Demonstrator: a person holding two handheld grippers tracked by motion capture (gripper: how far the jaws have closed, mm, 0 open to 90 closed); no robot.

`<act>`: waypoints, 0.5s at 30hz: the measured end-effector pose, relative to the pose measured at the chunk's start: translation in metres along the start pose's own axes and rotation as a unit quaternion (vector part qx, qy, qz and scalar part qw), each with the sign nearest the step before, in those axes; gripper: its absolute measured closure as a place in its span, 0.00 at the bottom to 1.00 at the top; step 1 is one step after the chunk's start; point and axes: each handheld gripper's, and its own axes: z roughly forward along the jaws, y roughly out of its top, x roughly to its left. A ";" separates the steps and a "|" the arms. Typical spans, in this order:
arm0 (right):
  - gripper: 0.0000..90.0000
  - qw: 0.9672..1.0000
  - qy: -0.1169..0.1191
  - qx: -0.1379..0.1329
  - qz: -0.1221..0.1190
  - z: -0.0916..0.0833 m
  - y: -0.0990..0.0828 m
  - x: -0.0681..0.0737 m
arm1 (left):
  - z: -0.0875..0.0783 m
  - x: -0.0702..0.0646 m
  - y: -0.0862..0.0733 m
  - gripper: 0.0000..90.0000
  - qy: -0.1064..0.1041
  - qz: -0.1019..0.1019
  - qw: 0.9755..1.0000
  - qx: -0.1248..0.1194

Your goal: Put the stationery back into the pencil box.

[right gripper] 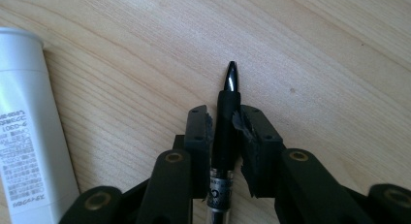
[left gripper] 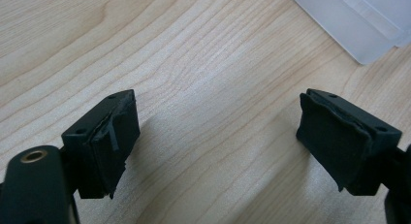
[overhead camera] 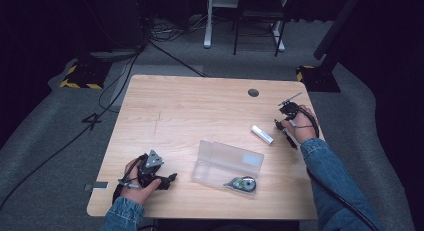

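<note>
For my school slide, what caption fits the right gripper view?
Right gripper clamps a black pen over the wooden table.

Dark room, lit wooden table (overhead camera: 200,106)
Grey carpet (overhead camera: 45,141) lay underneath; black cables (overhead camera: 120,76) crossed it, and white desk legs (overhead camera: 207,21) stood behind.

A person sits at a wooden table (overhead camera: 190,111) with a gripper in each hand

The left gripper (overhead camera: 167,179) rests near the front left corner, just beside a clear plastic case (overhead camera: 227,160) that lies open in the middle; a small correction tape dispenser (overhead camera: 241,183) lies on the front part of the case. The right gripper (overhead camera: 281,127) is near the right edge, with a white tube (overhead camera: 262,134) close to it. Both sleeves are blue denim, and the floor around is grey with black cables
</note>
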 end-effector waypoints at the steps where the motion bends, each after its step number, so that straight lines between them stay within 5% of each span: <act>1: 0.85 1.000 -0.001 0.001 -0.002 0.000 0.000 0.000 | 0.000 0.000 0.000 0.17 0.000 0.000 1.000 0.000; 15: 0.90 1.000 0.003 0.005 0.015 0.000 0.000 -0.002 | 0.000 0.000 0.000 0.17 0.000 0.001 1.000 0.000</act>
